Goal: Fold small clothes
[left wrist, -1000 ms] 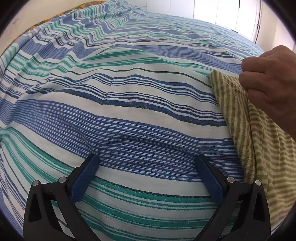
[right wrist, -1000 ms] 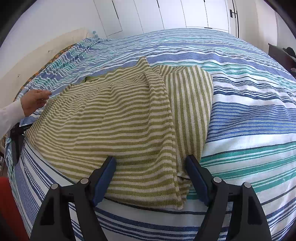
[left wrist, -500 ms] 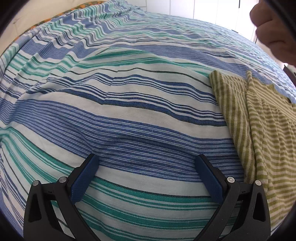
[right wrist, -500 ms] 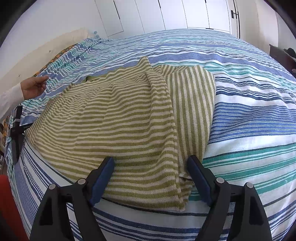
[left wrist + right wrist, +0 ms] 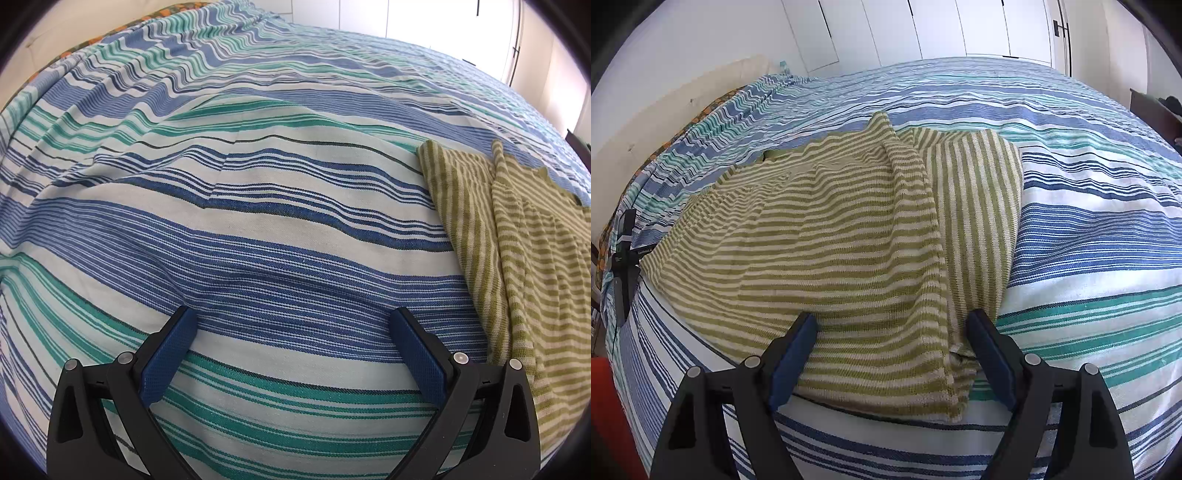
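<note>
Person's hand that was at the far edge of the garment a second ago is gone from both views. Right gripper (image 5: 892, 334) jaws have just been opening a bit; they stand wide, straddling the near hem of the green-striped garment (image 5: 827, 251), not pressing it. Left gripper (image 5: 293, 338) jaws wide apart, nothing between them but the bedspread (image 5: 258, 206). Garment lies spread on the bed, one side folded inward, just right of the left gripper.
</note>
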Demonstrator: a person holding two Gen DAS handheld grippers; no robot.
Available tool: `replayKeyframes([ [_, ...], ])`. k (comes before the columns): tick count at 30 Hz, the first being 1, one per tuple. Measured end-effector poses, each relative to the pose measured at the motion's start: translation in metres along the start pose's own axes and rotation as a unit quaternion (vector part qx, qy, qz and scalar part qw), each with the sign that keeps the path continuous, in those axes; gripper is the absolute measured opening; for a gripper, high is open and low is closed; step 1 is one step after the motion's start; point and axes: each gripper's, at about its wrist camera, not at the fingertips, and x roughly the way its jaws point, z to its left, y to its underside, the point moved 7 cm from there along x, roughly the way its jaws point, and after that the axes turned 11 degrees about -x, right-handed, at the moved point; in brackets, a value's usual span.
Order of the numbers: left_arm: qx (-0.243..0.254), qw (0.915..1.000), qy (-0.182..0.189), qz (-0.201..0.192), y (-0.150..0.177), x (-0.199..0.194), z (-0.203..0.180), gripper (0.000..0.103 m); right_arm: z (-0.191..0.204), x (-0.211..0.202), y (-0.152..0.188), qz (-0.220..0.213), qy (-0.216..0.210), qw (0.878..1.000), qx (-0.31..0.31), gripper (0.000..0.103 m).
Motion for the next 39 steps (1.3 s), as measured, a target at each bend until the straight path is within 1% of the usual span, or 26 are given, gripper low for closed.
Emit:
replayKeyframes([
  [13, 0.000, 1.0000, 0.000, 0.000, 0.000, 0.000, 0.000, 0.103, 0.003, 0.003, 0.000, 0.006, 0.009, 1.000, -0.009, 0.084],
  [30, 0.000, 1.0000, 0.000, 0.000, 0.000, 0.000, 0.000, 0.103, 0.002, -0.001, 0.000, 0.001, -0.002, 1.000, -0.004, 0.085],
  [35, -0.001, 1.0000, 0.006, -0.005, 0.002, -0.001, 0.000, 0.103, -0.003, -0.017, -0.002, 0.013, -0.022, 1.000, 0.008, 0.085],
  [37, -0.008, 0.9998, 0.015, 0.002, 0.001, 0.000, 0.002, 0.103, -0.013, -0.029, 0.004, 0.025, -0.015, 0.999, 0.019, 0.085],
  [39, -0.006, 0.9999, 0.012, -0.001, 0.001, -0.001, 0.001, 0.103, -0.026, -0.042, 0.012, 0.026, -0.024, 0.998, 0.042, 0.085],
])
